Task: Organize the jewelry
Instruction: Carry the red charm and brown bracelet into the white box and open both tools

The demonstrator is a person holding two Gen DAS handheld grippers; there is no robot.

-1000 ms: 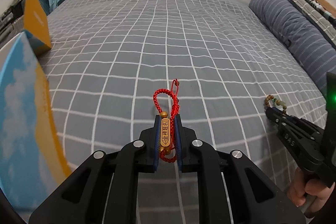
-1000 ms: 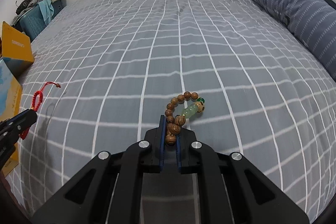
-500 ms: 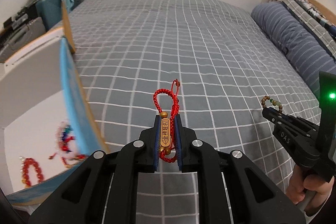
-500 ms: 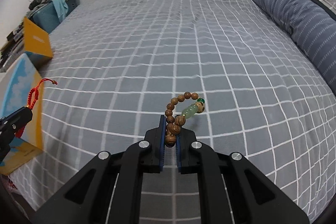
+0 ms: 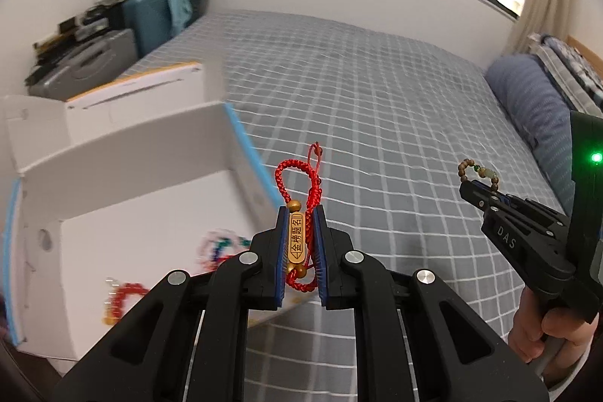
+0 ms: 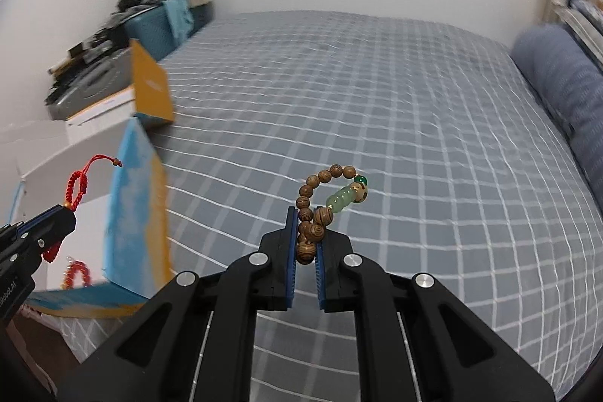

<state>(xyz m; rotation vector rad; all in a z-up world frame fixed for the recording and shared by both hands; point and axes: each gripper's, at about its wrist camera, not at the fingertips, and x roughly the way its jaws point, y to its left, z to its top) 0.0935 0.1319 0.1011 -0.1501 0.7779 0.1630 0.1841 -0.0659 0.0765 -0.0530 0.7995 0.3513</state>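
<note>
The gold tag (image 5: 296, 238) on the red cord bracelet (image 5: 301, 176) bears the characters "金榜题名". The right claw (image 5: 475, 189) carries the letters "DAS" on its side.

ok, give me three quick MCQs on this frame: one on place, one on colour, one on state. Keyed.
1. Where is the open white box relative to the left gripper?
A. to its left
B. to its right
C. out of view

2. Cord colour of the braided bracelet?
A. blue
B. red
C. green

3. The right gripper is:
A. open, empty
B. shut, empty
C. shut on the wooden bead bracelet

Key: A, the box fills the left of the left wrist view; B, red braid with gold tag; C, beads sit pinched between its jaws.
</note>
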